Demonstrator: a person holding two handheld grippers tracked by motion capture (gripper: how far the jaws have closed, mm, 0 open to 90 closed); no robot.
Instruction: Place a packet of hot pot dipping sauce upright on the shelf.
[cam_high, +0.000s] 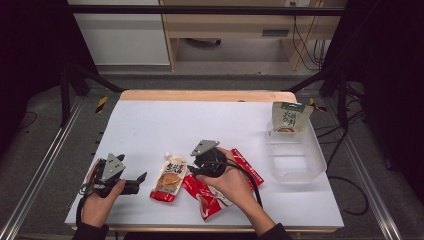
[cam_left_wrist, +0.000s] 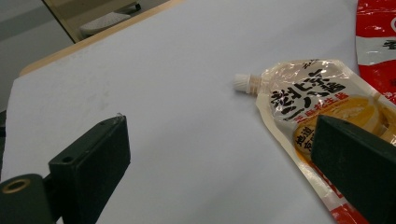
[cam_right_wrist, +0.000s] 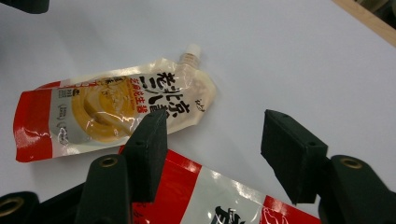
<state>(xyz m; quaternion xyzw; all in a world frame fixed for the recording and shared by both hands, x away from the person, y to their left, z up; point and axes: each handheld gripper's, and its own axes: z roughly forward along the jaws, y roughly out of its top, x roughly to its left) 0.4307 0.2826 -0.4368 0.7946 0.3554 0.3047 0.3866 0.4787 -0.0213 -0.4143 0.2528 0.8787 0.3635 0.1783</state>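
Observation:
A spouted sauce pouch (cam_high: 170, 177) (cam_left_wrist: 322, 98) (cam_right_wrist: 116, 109), clear with a yellow and red print, lies flat near the table's front. A red snack packet (cam_high: 205, 197) (cam_right_wrist: 205, 196) lies just right of it, and a second red packet (cam_high: 247, 167) (cam_left_wrist: 376, 37) beyond that. My right gripper (cam_high: 194, 170) (cam_right_wrist: 212, 121) hovers low over the top end of the nearer red packet, jaws apart and pressing nothing. My left gripper (cam_high: 140, 182) (cam_left_wrist: 222, 126) rests left of the pouch, open, aimed at it, with bare table between its jaws.
A clear plastic tub (cam_high: 295, 155) stands at the right edge of the white table (cam_high: 165, 125), with a green-and-white pouch (cam_high: 290, 117) leaning upright at its far end. Dark frame rails flank the table.

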